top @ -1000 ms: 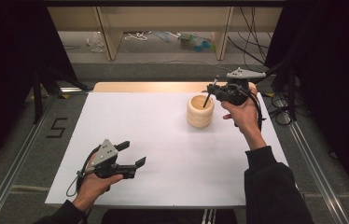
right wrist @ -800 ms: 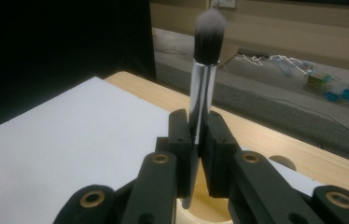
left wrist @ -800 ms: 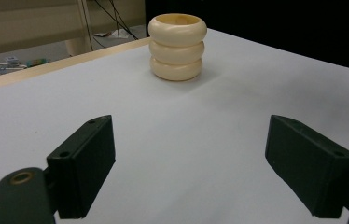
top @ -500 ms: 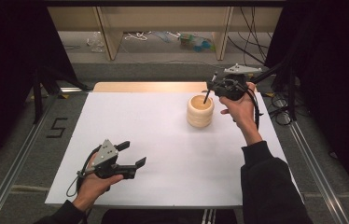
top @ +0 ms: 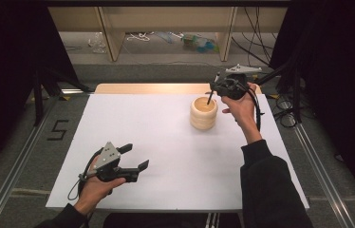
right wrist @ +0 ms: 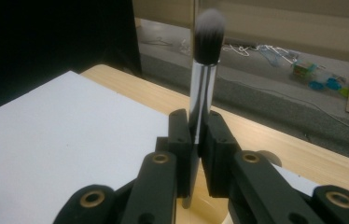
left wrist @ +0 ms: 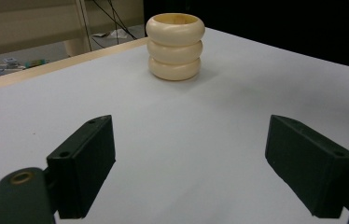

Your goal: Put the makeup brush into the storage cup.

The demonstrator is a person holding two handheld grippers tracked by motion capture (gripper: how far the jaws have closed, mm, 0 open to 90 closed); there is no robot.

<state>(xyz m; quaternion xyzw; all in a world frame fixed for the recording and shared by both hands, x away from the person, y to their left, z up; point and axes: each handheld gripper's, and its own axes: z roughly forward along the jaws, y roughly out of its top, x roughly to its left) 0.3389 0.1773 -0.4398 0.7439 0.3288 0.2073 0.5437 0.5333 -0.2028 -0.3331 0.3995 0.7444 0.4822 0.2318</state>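
A person stands at the bench [top: 166,190] with a gripper in each hand. The right gripper [top: 223,88] is up high at the far side, right over the cup [top: 203,113]. Its jaws are closed tight on a brush [right wrist: 204,79]. The brush stands almost straight up and down. Its soft tip points up, and its thin handle end pokes down into the mouth of the cup. So the cup is just under the jaws, and the brush only needs to go straight down to drop in, I think. The right hand [top: 238,108] is lifted, with the wrist bent so the gripper tips over the cup. The left gripper [top: 130,160] rests low near the front edge, well apart from the cup. Its jaws are wide open and hold nothing.
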